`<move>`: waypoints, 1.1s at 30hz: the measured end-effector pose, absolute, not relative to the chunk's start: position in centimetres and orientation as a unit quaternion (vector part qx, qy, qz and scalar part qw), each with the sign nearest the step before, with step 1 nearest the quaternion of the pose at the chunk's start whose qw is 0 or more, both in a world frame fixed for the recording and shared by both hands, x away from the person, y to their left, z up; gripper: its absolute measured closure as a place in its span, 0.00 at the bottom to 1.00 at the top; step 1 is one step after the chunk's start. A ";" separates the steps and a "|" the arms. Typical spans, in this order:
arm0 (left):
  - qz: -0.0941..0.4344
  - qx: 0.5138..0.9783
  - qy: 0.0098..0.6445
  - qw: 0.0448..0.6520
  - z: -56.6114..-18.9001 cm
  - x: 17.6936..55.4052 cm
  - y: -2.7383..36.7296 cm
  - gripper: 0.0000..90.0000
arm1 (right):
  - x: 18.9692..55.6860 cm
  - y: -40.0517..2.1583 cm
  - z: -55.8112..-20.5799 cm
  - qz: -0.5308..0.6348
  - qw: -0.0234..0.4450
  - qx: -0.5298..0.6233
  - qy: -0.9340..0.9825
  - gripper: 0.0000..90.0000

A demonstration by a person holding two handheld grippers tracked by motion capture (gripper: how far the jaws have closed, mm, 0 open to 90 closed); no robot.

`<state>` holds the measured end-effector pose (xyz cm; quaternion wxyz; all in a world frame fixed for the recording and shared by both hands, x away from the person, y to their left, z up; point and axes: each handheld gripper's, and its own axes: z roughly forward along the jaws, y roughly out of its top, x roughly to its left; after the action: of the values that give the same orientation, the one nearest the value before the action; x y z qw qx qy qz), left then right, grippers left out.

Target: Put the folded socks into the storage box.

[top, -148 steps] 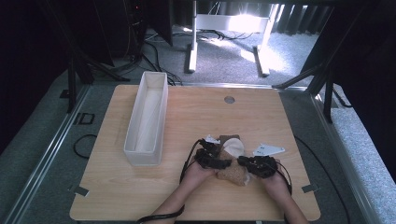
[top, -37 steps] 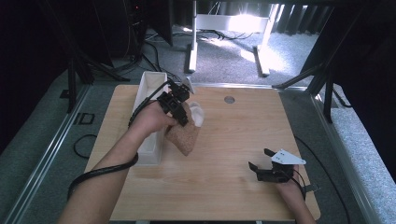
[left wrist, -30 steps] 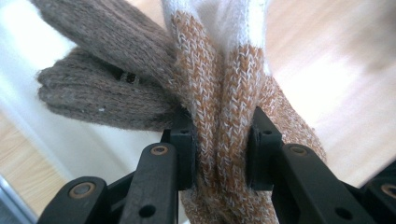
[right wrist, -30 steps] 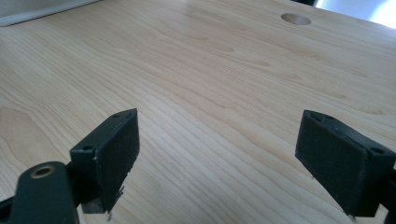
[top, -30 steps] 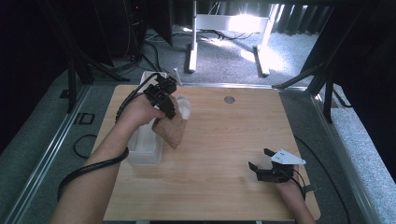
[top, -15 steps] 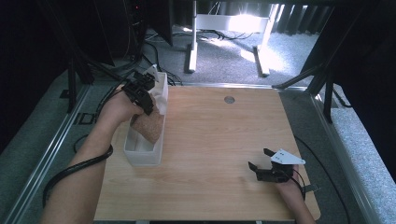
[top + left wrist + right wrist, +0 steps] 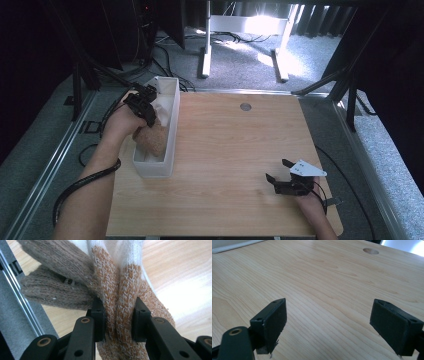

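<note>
Left gripper [image 7: 145,107]: at the far left of the table, over the white bin; its jaws are clamped narrow on knitted socks. In the left gripper view [image 7: 117,320] both pads press folded orange-and-cream knit from either side.
Socks [image 7: 151,139]: a brown and tan bundle with white parts, hanging from the left gripper down inside the bin, about midway along its length. In the left gripper view [image 7: 110,290] a grey-brown sock fans out to the left of the clamped orange-flecked one, with white knit at the top.
White bin [image 7: 172,112]: a long narrow open tray along the table's left edge, running near to far.
Table [image 7: 235,165]: light wood with a round hole [image 7: 245,106] near the far edge; the same hole shows in the right gripper view [image 7: 371,251].
Right gripper [image 7: 281,172]: at the near right of the table, well apart from the bin; jaws stand wide with nothing between them. In the right gripper view [image 7: 329,322] bare wood lies between the two pads.
Hard to make out: the sock bundle's lower end is hidden behind the bin's wall in the high view, so whether it touches the bin floor I cannot tell. How many socks are in the bundle is unclear. The left gripper's tips are hidden by the hand and the knit in the high view.
</note>
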<state>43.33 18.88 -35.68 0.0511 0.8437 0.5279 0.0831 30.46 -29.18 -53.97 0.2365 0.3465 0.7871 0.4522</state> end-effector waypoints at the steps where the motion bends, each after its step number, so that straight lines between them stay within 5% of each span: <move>1: 0.083 0.843 0.529 0.052 -36.0 43.5 18.9 0.78 | 30.5 -29.2 -54.0 0.453 0.237 0.346 0.787 0.15; 33: 0.059 0.841 0.537 0.019 -42.7 45.2 17.7 0.77 | 30.3 -29.1 -54.0 0.453 0.239 0.338 0.790 0.15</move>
<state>45.19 17.71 -42.68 0.0190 0.8413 0.5370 0.0591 30.34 -29.15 -54.04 0.2387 0.3377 0.7900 0.4526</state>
